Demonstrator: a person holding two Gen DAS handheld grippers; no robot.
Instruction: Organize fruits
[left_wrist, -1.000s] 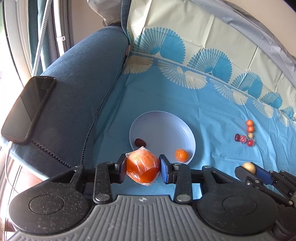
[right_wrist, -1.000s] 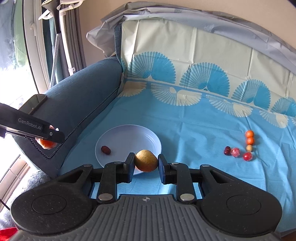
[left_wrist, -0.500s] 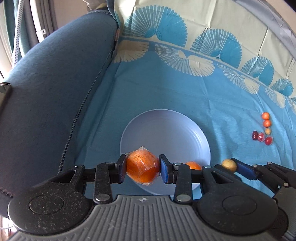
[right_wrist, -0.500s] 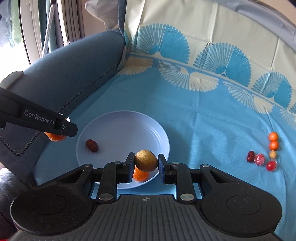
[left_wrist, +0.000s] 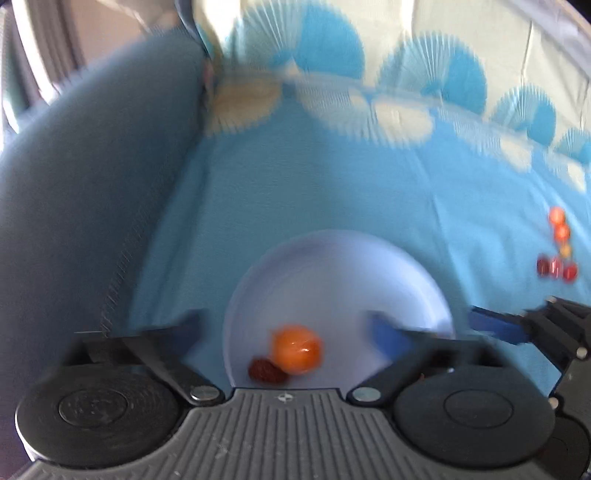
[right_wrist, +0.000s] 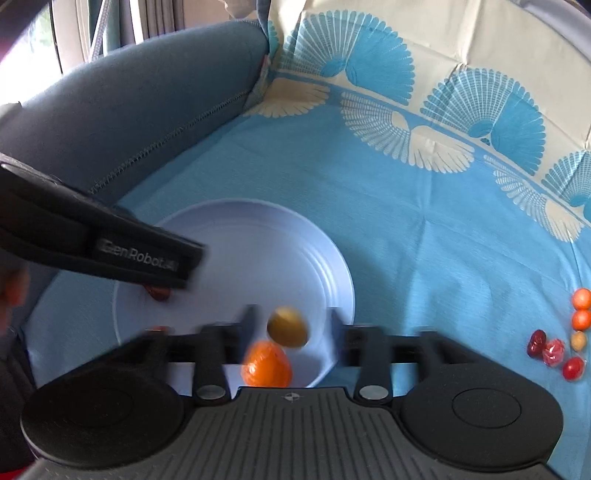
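Orange fruit (left_wrist: 296, 349) sits loose on the pale plate (left_wrist: 332, 258) in the left wrist view, just beside a dark red fruit (left_wrist: 266, 370); the left tool (left_wrist: 291, 326) has just been opening and its fingers stand wide apart, nothing between them. The picture is blurred, so whether the fruit has settled is hard to say. It could roll off the rim onto the blue cloth (left_wrist: 295, 184).

Over to the right wrist view: the right tool (right_wrist: 291, 321) has just been opening too, fingers clear of the yellow-brown fruit (right_wrist: 288, 326), which hangs above a second orange fruit (right_wrist: 266, 364) (a bump looks likely). It could bounce off the plate (right_wrist: 258, 240). The left tool (right_wrist: 110, 243) reaches in close, so a knock between tools is possible. Small fruits (right_wrist: 561, 339) wait well apart.
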